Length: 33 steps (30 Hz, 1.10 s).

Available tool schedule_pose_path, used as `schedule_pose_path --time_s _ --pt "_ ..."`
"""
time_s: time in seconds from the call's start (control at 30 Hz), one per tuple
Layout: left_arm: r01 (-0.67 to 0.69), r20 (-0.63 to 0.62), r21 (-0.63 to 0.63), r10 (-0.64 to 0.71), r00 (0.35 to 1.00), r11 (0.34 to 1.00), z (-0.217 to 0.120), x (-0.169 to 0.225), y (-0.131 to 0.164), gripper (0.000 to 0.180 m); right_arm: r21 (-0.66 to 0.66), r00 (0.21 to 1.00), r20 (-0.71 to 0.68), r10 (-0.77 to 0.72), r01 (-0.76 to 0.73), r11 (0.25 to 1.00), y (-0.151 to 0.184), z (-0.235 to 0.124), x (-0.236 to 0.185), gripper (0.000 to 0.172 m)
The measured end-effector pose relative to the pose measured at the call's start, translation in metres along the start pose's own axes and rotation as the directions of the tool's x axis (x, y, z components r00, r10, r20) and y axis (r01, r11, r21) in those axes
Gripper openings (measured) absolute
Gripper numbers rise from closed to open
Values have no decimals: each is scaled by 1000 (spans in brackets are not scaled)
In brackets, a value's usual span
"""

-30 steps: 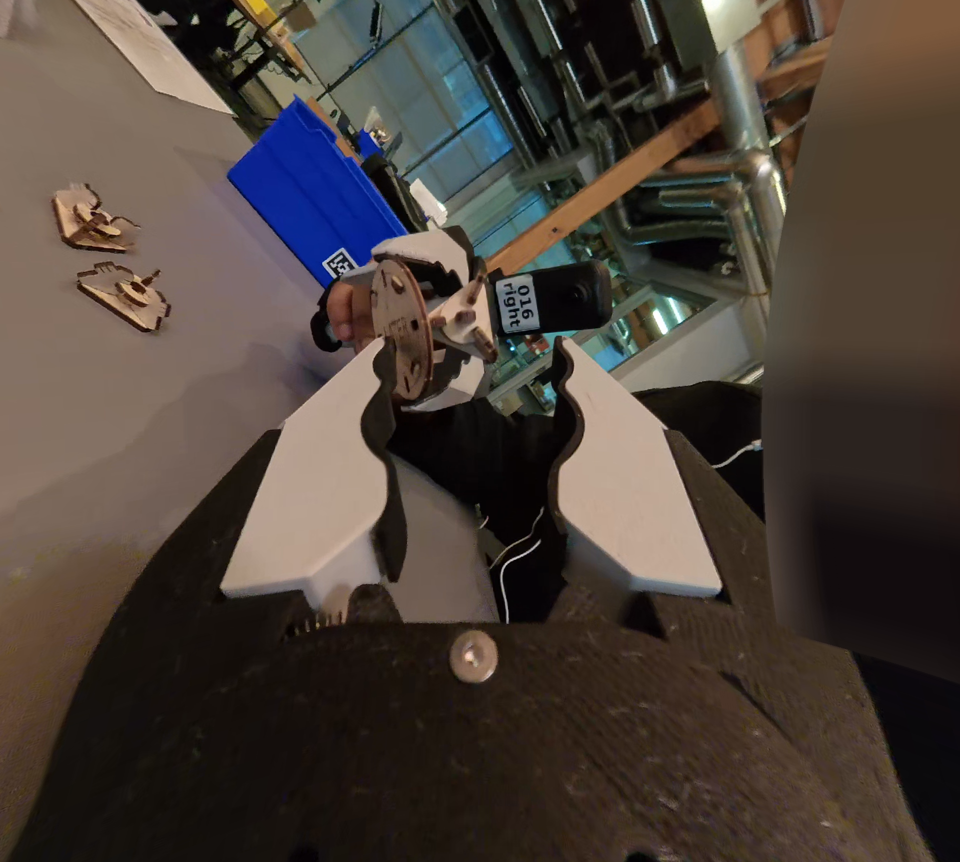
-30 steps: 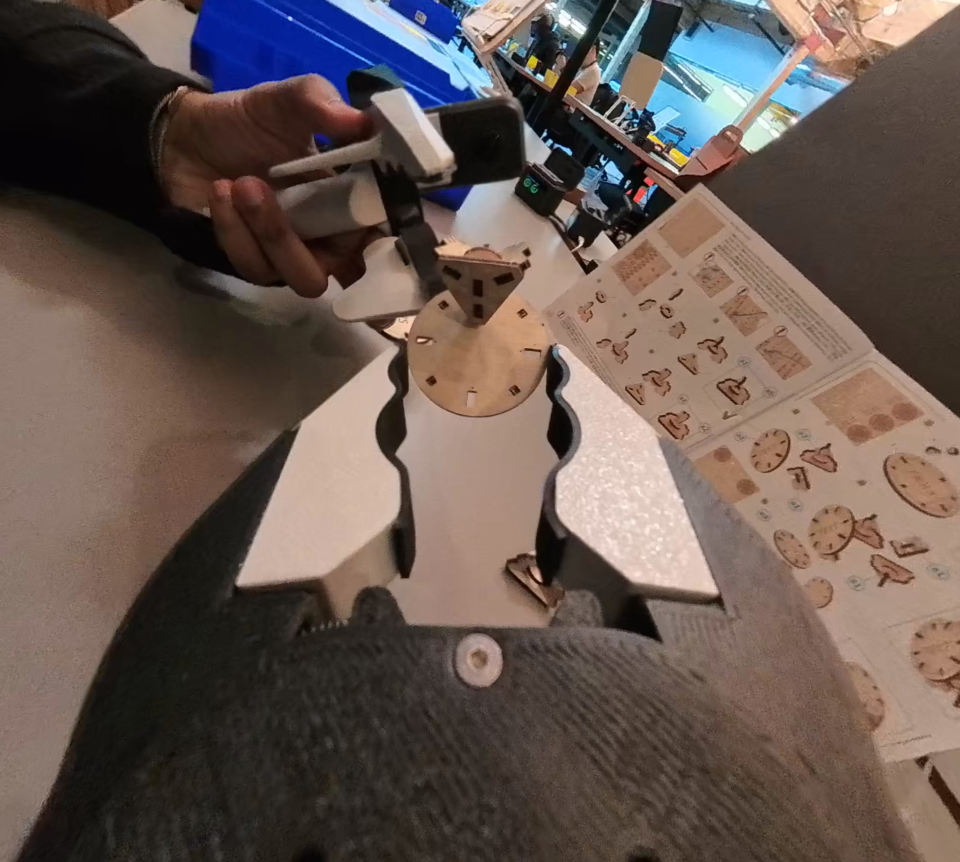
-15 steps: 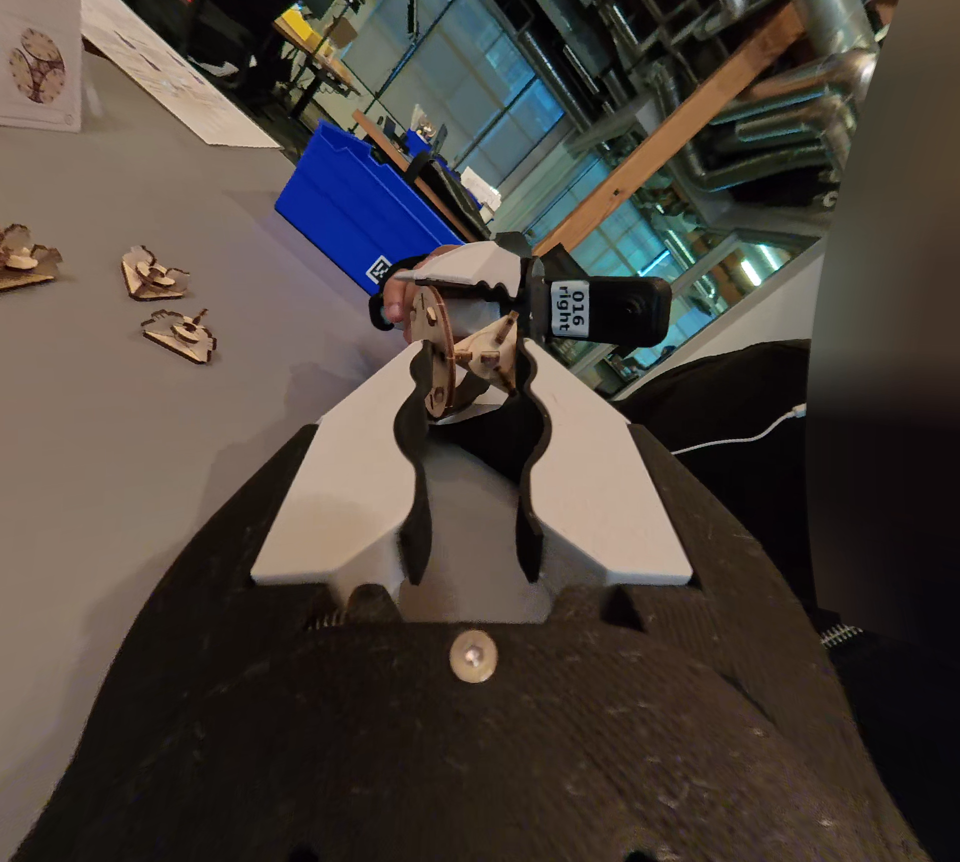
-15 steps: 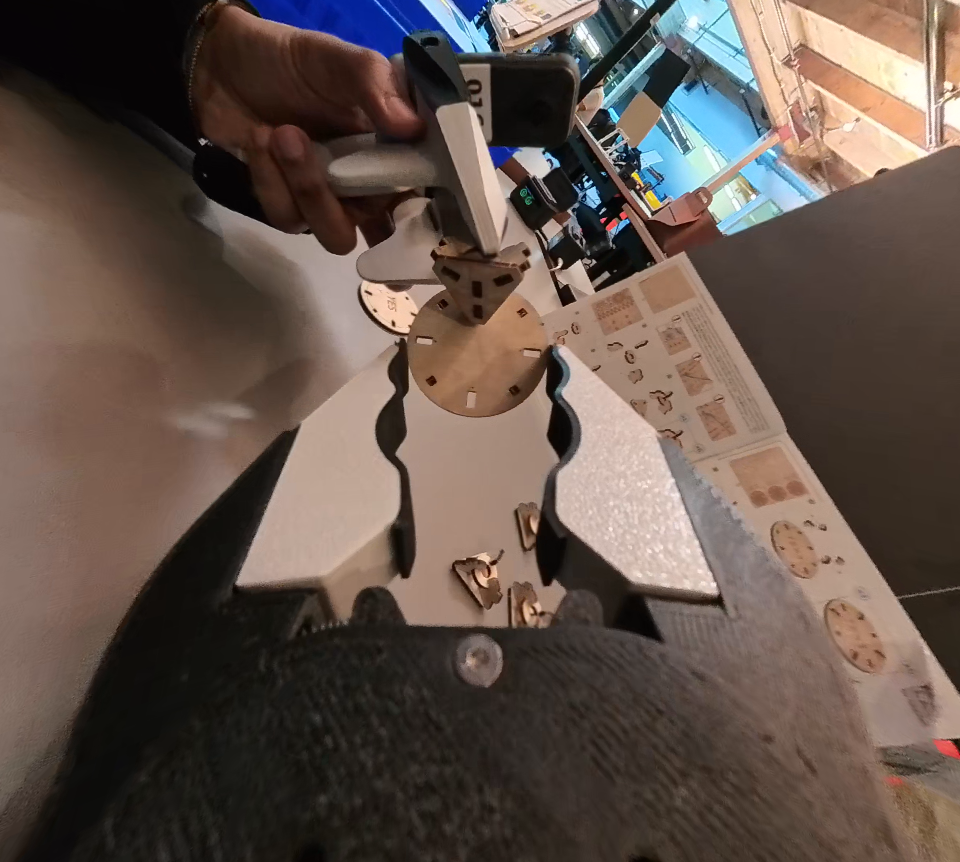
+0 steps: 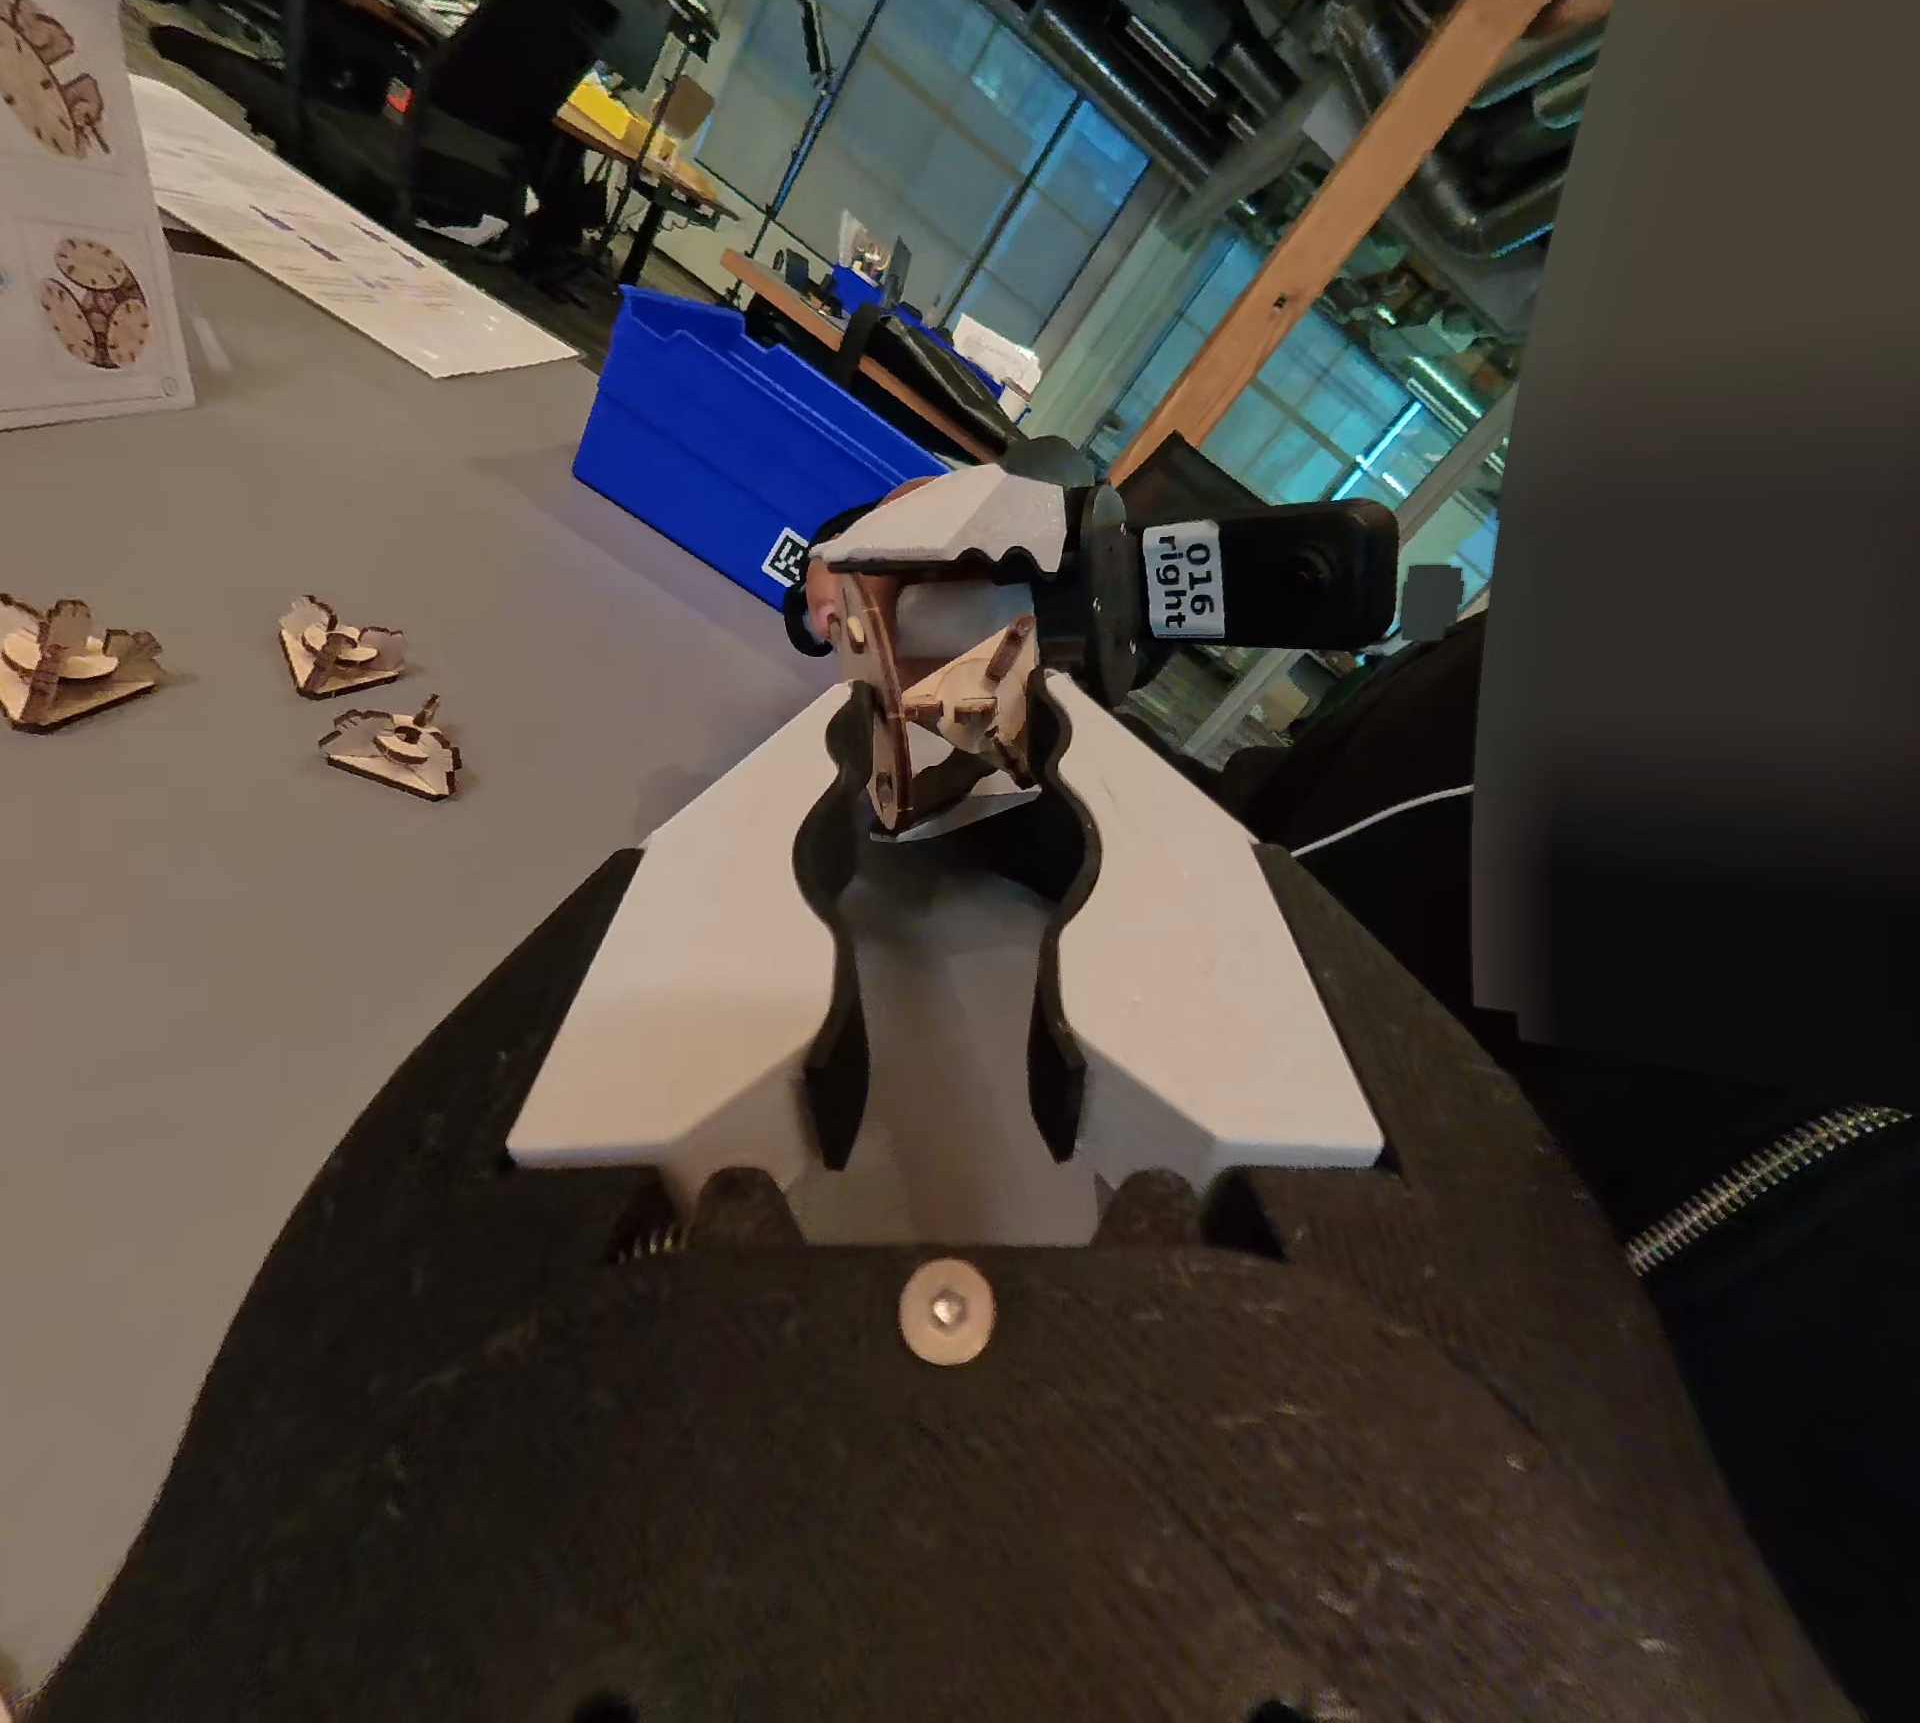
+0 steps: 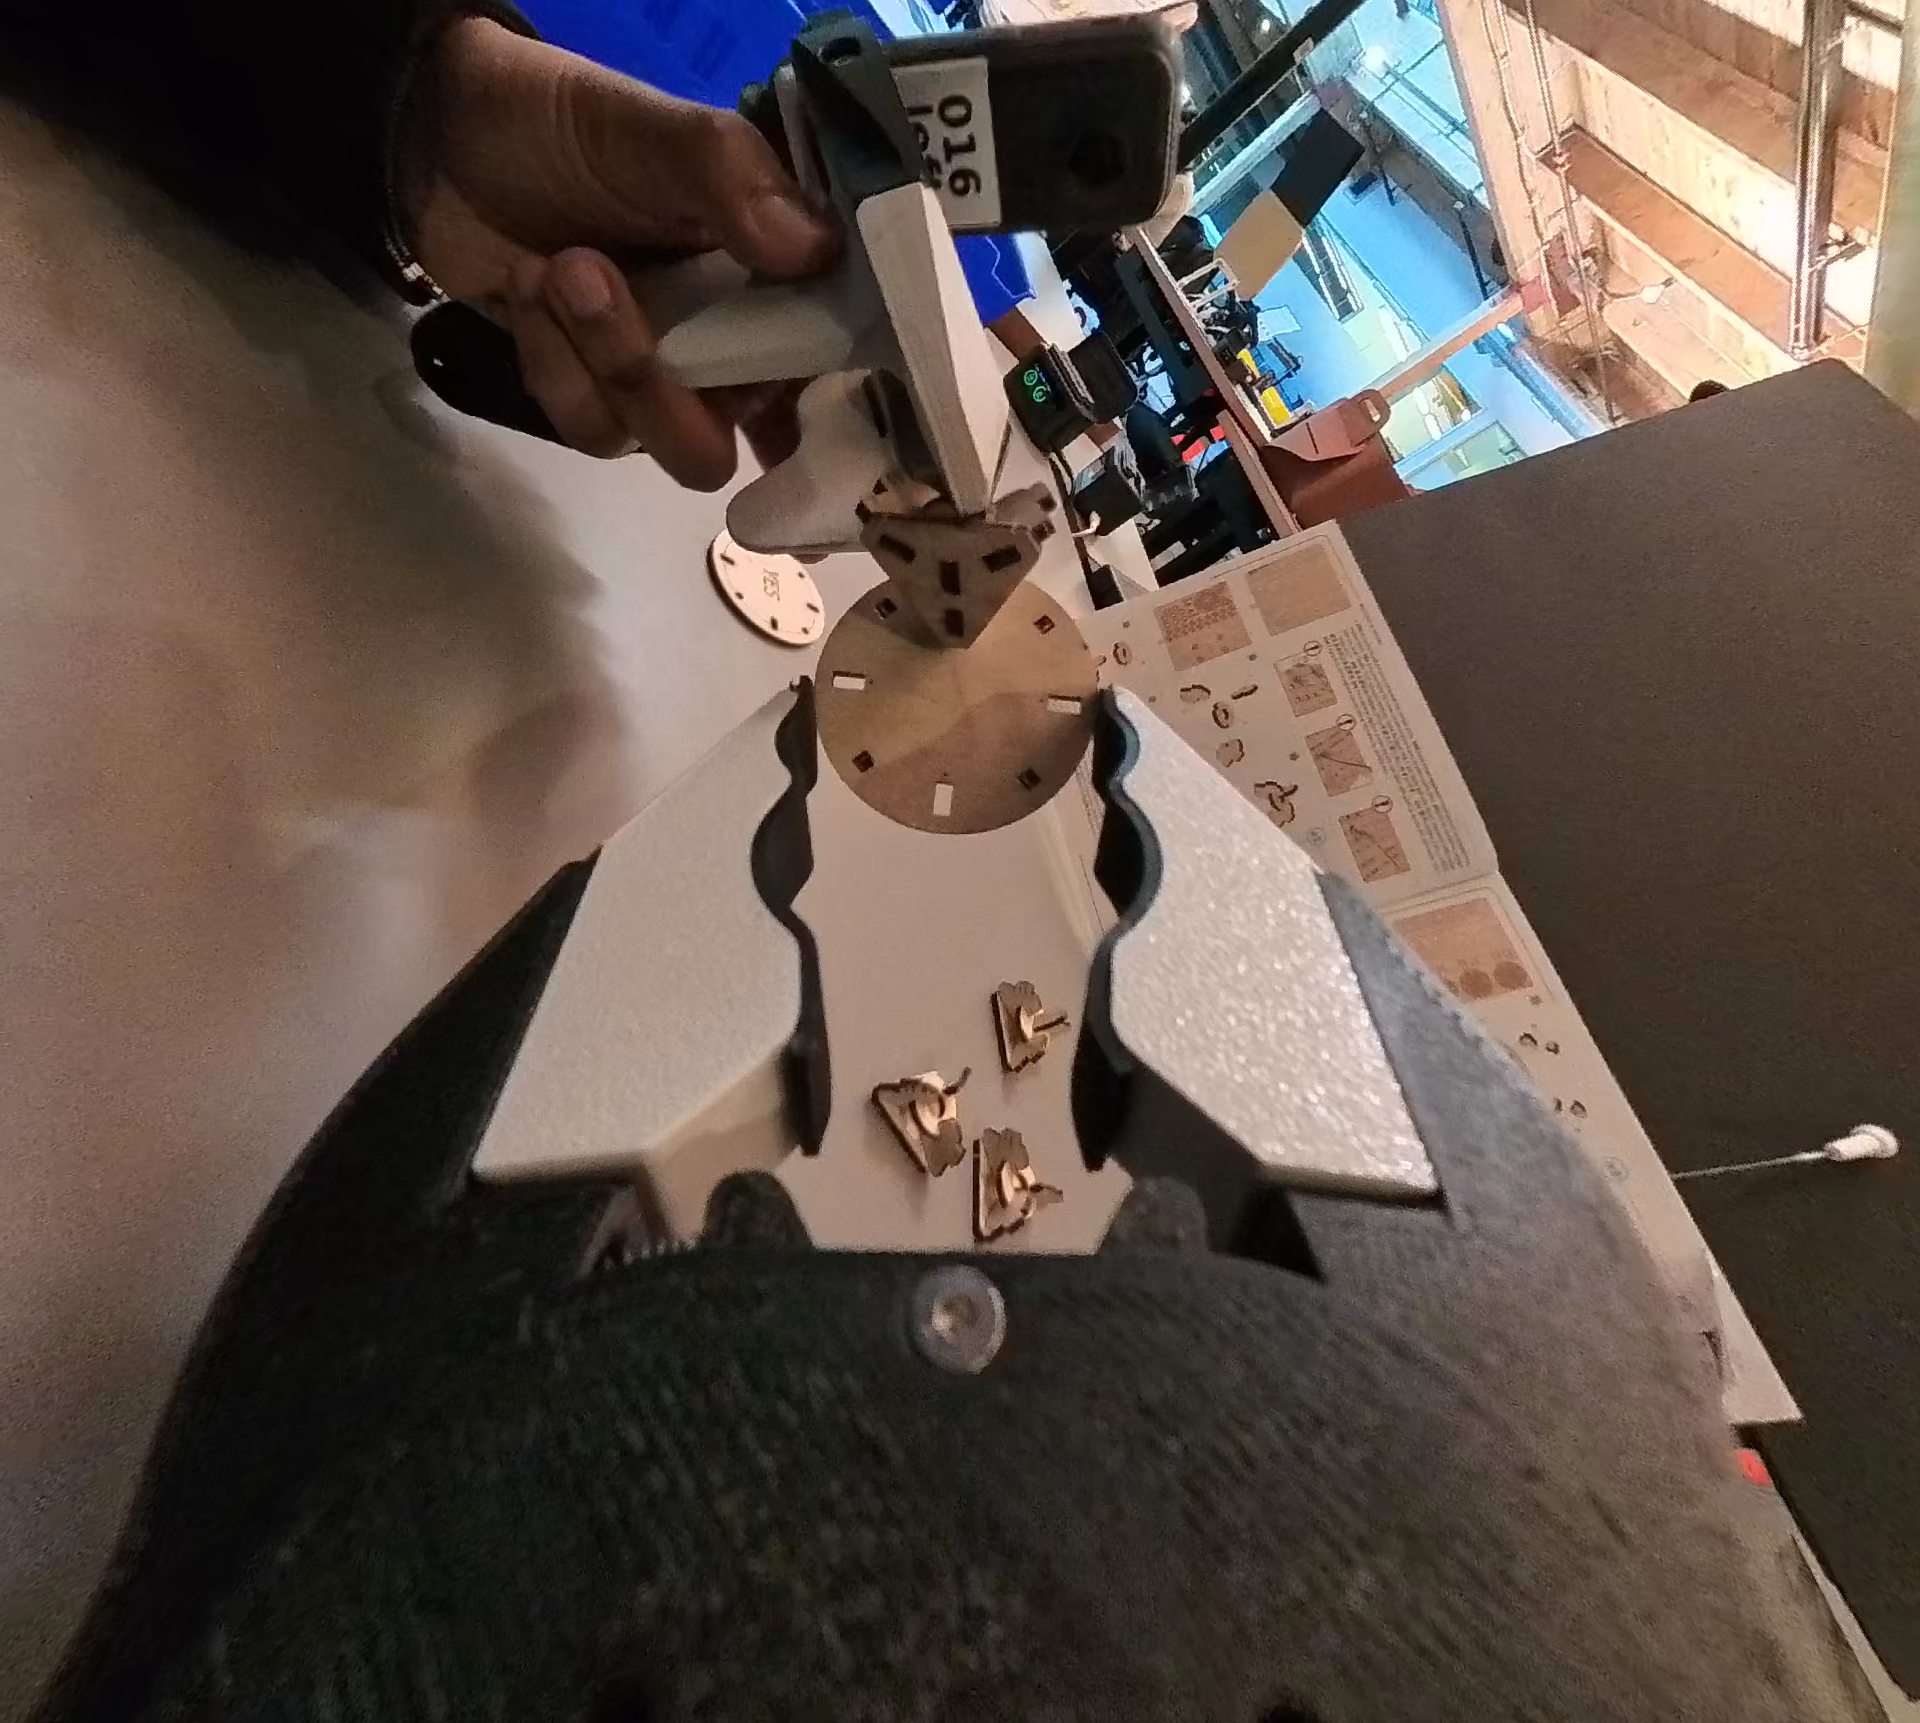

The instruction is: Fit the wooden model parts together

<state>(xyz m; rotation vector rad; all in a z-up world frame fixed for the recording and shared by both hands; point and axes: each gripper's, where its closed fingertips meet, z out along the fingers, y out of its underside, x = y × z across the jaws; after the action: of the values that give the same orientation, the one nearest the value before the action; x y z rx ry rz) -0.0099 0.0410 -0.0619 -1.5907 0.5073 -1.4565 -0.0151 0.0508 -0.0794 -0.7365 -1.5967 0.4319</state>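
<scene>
Mostly occluded at the contact zone: the right claw (image 6: 951, 717) has both pads clamped on the edges of a round wooden disc (image 6: 956, 728) with slots around its rim, held up above the grey desk (image 5: 312, 842). The left claw (image 5: 951, 728) is closed on a triangular wooden piece (image 5: 966, 707) that sits against the disc's face; whether its tabs are in the slots cannot be made out. In the left wrist view the disc shows only edge-on, and the hand (image 6: 582, 219) on the left claw's handle covers part of it in the right wrist view. Three small wooden sub-assemblies (image 5: 353, 655) lie on the desk, one cut by the frame edge. A second slotted disc (image 6: 767, 587) lies flat, partly behind the left claw. Each claw's camera carries a white printed label, the blue bin (image 5: 727, 437) a square code sticker, and the instruction sheet (image 6: 1309, 717) has small print too fine to read.
</scene>
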Motion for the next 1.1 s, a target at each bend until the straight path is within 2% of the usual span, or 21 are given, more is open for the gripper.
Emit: schedule_pose_path --time_s 0.23,1.1 --pt "-41 5 -25 41 999 999 2 1 4 27 -11 1000 -2 -23 23 1000 0 -3 -2 52" --pt "9 -111 -32 -12 994 999 -1 14 2 27 42 1000 0 -19 19 999 -11 -7 -1 52"
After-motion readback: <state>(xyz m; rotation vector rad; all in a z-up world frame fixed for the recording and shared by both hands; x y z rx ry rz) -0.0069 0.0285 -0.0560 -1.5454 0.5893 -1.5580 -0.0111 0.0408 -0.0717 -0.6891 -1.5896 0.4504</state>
